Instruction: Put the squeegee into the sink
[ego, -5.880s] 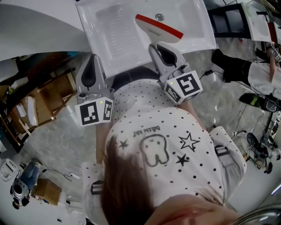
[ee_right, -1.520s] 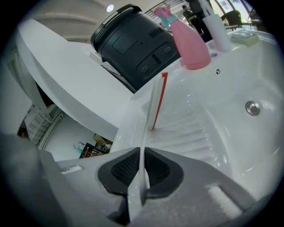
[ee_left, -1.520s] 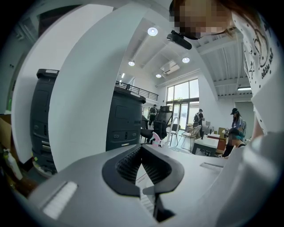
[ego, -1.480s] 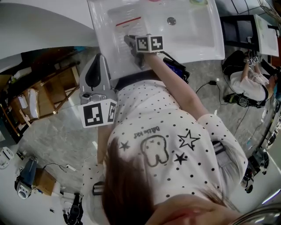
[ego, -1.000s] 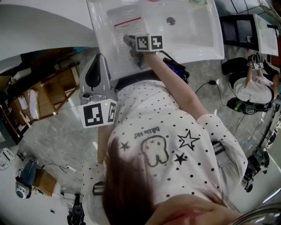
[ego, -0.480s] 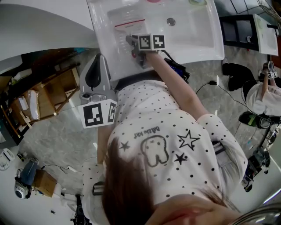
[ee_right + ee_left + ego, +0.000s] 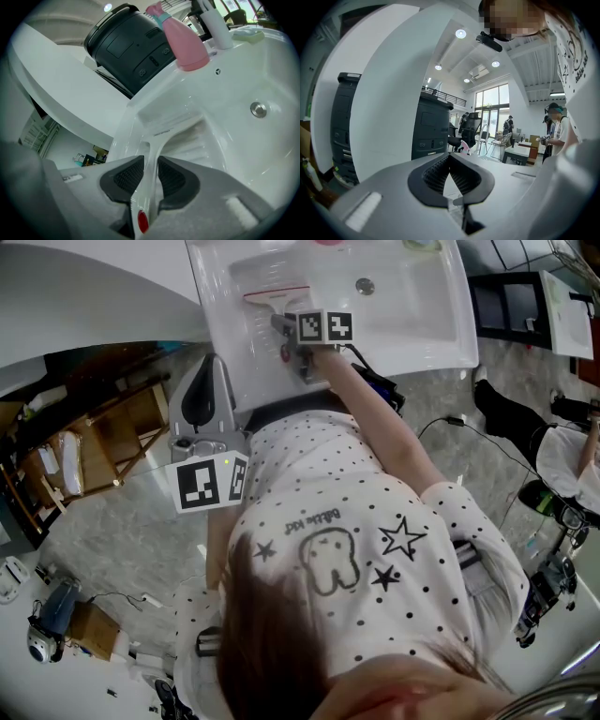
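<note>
The squeegee (image 7: 274, 298), white with a red blade edge, lies in the left part of the white sink (image 7: 422, 320). Its handle (image 7: 151, 152) runs back between my right gripper's pads. My right gripper (image 7: 287, 329) reaches down into the basin. Its jaws have just been opening, and in the right gripper view (image 7: 150, 165) the pads stand slightly off the handle on both sides. My left gripper (image 7: 206, 367) hangs outside the sink's near edge by the person's body. In the left gripper view (image 7: 450, 158) its tips meet with nothing between them.
The drain (image 7: 366, 284) sits to the right of the squeegee. A pink spray bottle (image 7: 183, 40) and a white tap (image 7: 215, 21) stand on the sink's back rim. A black machine (image 7: 129, 44) stands behind. Cables and people are on the floor to the right.
My right gripper's jaws have spread apart around the squeegee handle, and the handle's red-marked end now shows beside the gripper. The left gripper has not moved.
</note>
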A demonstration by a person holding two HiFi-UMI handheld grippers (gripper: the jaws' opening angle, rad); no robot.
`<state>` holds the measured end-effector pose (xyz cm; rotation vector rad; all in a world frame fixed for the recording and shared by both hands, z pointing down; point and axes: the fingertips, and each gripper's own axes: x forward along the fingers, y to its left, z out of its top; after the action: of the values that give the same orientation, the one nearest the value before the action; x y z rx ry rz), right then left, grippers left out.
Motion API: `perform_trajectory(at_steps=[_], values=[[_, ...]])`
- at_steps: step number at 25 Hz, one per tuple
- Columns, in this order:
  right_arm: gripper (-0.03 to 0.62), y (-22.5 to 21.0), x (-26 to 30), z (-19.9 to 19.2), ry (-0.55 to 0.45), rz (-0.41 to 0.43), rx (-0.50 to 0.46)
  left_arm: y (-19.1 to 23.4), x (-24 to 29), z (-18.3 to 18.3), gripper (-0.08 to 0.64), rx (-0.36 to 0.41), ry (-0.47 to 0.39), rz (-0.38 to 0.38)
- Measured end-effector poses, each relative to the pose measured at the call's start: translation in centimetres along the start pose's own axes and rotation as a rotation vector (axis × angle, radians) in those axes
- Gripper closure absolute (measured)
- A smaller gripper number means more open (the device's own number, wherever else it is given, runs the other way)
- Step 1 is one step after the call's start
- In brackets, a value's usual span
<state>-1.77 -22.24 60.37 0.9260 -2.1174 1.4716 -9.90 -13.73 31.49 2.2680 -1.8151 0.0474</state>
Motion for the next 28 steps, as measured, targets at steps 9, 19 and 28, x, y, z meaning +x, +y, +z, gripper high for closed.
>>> perform_trajectory(at_steps=[9, 19, 28], values=[[0.471, -0.2, -0.1, 0.1, 0.018, -0.009, 0.013, 0.1, 0.3, 0.0, 0.565, -0.002, -0.002, -0.003], [0.457, -0.7, -1.4, 1.0, -0.011, -0.046, -0.029, 0.2, 0.0, 0.1, 0.565, -0.005, -0.007, 0.0], [0.56, 1.9, -6.3, 5.9, -0.238, -0.116, -0.264, 0.1, -0.1, 0.4, 0.565, -0.006, -0.018, 0.001]])
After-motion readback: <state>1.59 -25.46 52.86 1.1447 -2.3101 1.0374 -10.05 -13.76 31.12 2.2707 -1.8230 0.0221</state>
